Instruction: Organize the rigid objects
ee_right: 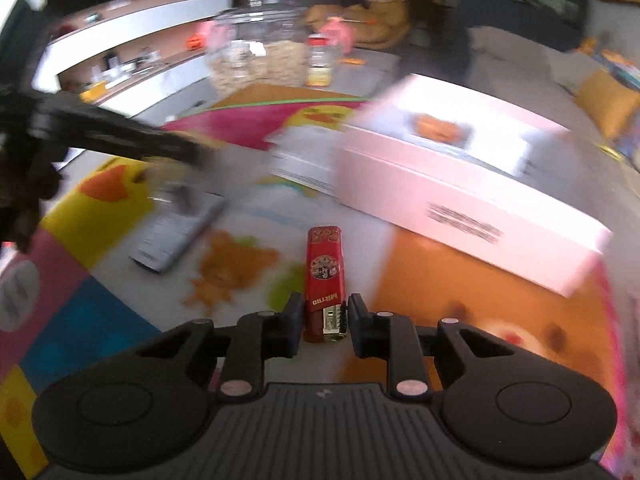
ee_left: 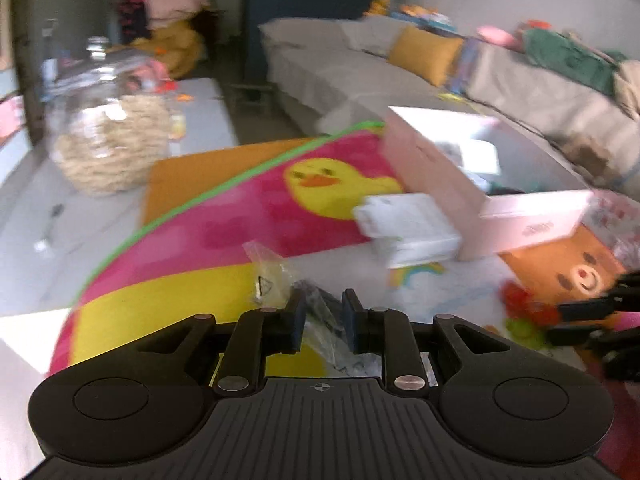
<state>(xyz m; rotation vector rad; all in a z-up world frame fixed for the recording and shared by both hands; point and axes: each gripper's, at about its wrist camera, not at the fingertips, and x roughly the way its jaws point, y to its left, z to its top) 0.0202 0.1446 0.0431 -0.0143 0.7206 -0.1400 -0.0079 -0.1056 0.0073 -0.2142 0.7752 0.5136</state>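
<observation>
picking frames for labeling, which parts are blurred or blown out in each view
Left wrist: pink box and glass jar motion-smeared; left gripper and its plastic bag fairly sharp. Right wrist: pink box top blown out, label unreadable; red lighter in the right gripper stays crisp.

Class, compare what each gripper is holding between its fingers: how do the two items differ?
The right gripper holds a red lighter, rigid, opaque and printed; the left gripper holds a clear plastic bag, crinkled, see-through, with dark contents. The lighter points straight forward; the bag slants sideways. Both sit between nearly closed fingers above the colourful play mat.
</observation>
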